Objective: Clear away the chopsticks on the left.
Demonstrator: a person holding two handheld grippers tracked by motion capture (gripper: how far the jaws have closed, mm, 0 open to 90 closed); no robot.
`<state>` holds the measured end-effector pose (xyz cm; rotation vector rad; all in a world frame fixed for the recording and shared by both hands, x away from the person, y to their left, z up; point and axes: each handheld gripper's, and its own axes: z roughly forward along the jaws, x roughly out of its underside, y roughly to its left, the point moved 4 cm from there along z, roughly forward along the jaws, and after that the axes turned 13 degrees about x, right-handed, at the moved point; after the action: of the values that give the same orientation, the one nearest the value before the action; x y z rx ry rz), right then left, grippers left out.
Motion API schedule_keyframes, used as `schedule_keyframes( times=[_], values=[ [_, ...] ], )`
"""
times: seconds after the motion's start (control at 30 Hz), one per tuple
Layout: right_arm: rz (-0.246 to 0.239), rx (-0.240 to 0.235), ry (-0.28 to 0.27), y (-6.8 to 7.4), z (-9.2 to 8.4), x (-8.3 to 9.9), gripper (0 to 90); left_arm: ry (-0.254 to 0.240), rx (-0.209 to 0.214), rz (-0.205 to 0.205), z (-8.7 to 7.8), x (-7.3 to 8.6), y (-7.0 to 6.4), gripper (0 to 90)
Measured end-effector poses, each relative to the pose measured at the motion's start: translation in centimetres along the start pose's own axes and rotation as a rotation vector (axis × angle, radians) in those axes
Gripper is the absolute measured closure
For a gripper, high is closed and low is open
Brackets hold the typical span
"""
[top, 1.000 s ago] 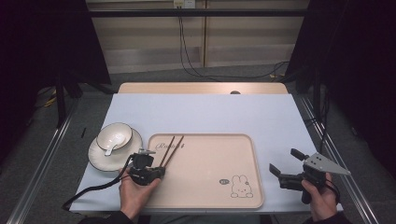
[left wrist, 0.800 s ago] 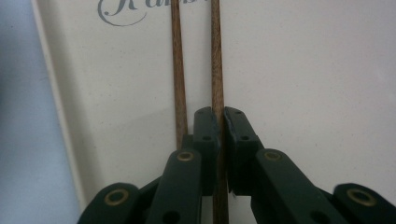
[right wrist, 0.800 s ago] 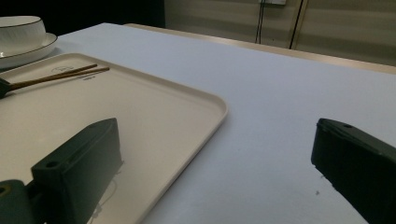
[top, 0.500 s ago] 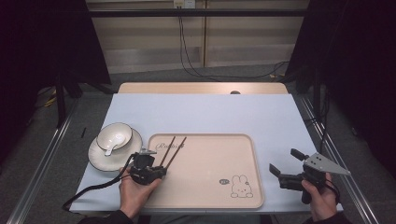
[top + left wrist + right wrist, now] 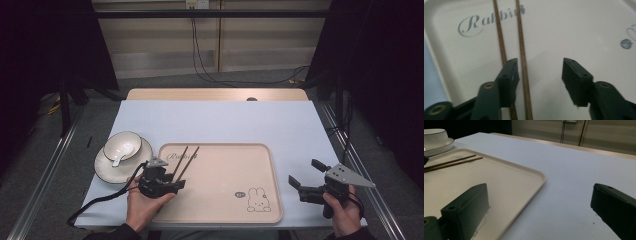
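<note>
The left gripper (image 5: 172, 184) sits low over the near left part of the tray (image 5: 220, 210), and its jaws have just been opening: they now stand roughly half apart, pads off the wood. The chopsticks (image 5: 183, 161) lie flat on the tray beside the "Rabbit" lettering; in the left gripper view one chopstick (image 5: 523, 57) runs just inside the left jaw, and the other (image 5: 500, 37) passes under that jaw on its outer side. Nothing is pinched. Over on the right, the right gripper (image 5: 306, 176) hovers off the tray's edge above the tablecloth (image 5: 225, 122), jaws spread wide and empty. Left of the tray stands a white bowl (image 5: 122, 145) with a spoon (image 5: 119, 157) in it, set on a plate (image 5: 107, 170). Behind the table, cables (image 5: 200, 60) hang against a pale wall, dark curtains either side.
</note>
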<state>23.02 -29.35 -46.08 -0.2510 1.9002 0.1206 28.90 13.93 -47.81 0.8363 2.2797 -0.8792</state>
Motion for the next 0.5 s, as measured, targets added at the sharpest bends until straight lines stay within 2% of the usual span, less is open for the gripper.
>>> schedule_keyframes(
  times=[0.07,0.17,0.23,0.27,0.33,0.37,0.43,0.5],
  values=[
    [0.001,0.002,-0.002,0.0,0.0,0.0,1.3,-0.028,0.029,0.050,-0.5,-0.3,-0.2,34.8],
    [0.000,0.002,-0.002,0.0,0.0,0.0,1.3,-0.085,0.034,0.092,-1.3,-0.8,-0.5,21.2],
    [0.000,0.003,-0.001,0.0,0.0,0.0,1.3,-0.126,0.040,0.140,-2.0,-1.1,-0.6,14.2],
    [0.000,0.002,-0.001,0.0,0.0,0.0,1.3,-0.121,0.028,0.162,-2.3,-1.1,-0.5,10.4],
    [0.000,0.003,-0.001,-0.1,0.0,0.0,1.3,-0.124,0.033,0.171,-2.9,-1.2,-0.4,6.5],
    [-0.001,0.003,-0.001,-0.1,0.0,0.0,1.3,-0.110,0.032,0.198,-3.2,-1.0,-0.4,4.2],
    [-0.001,0.006,-0.001,-0.1,0.0,0.0,1.3,-0.105,0.054,0.229,-3.5,-0.9,-0.5,3.5],
    [0.000,0.008,-0.003,-0.1,0.0,0.0,1.3,-0.126,0.051,0.250,-4.0,-0.8,-0.7,2.9]
  ],
)
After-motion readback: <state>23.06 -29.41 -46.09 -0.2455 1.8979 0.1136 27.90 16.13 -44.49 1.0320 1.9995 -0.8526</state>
